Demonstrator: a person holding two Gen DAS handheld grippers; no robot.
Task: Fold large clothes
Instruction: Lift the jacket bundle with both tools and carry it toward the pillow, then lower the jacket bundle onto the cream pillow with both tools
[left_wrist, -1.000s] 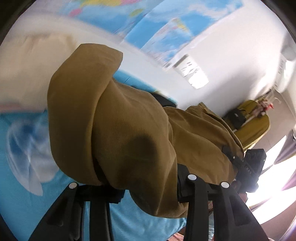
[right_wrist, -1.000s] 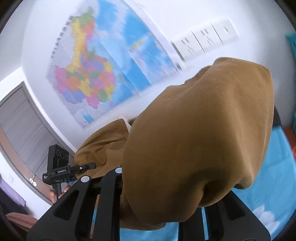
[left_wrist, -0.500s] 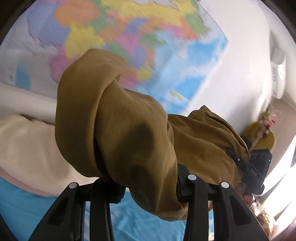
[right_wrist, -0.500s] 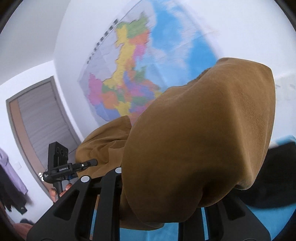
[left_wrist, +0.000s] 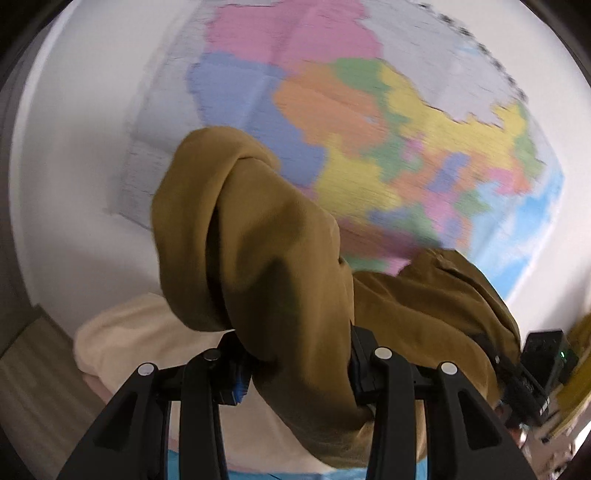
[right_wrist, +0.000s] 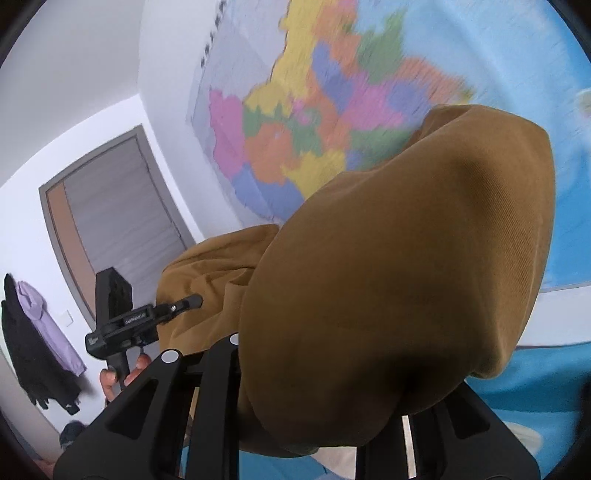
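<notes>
The brown garment is being held up in the air betw. both grippers, w/ the wall map far behind it and a cream pillow low at left. In the left wrist view, the left gripper is being seen pinching a thick bunch of the cloth; fabric is being draped over both fingers, so the tips are hidden. At far right the other tool is being glimpsed, w/ cloth running to it.

In the right wrist view, the right gripper is likewise being pressed onto a fold of the garment, which is bulging over the fingers. The left tool is being seen at left, near a grey door and hung coats.

Judgement: the cloth is being lifted to be spread out. For this to be done well, both pinches should be kept firm, the tools should be drawn apart until the span betw. them is taut, and height should be evened so the hem is hanging straight before being lowered onto the blue sheet.
</notes>
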